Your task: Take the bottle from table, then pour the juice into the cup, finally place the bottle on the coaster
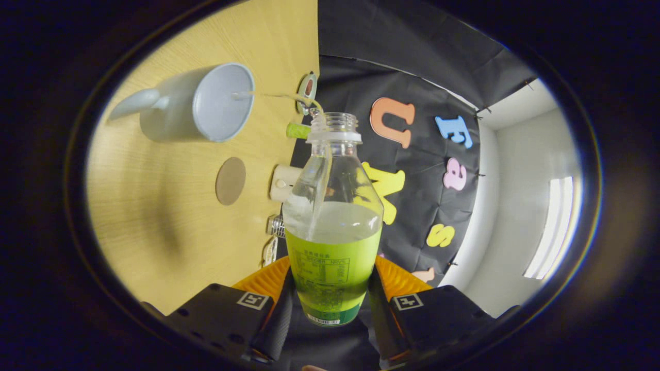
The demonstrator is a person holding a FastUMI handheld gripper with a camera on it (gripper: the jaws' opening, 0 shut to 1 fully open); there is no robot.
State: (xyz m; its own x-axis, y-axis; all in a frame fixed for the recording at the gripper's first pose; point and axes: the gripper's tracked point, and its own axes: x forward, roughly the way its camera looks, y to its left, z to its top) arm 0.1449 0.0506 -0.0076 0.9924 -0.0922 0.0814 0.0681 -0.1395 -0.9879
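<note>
The gripper (330,304) squeezes the juice bottle (332,221) between both fingers, tipped sideways so juice streams into the white cup (198,103) near the table (154,221) edge.

Small print is seen on the green label of the bottle (332,226) clamped between the gripper (330,304) fingers, too fine to be read, and square black-and-white markers are carried on both fingers.
</note>
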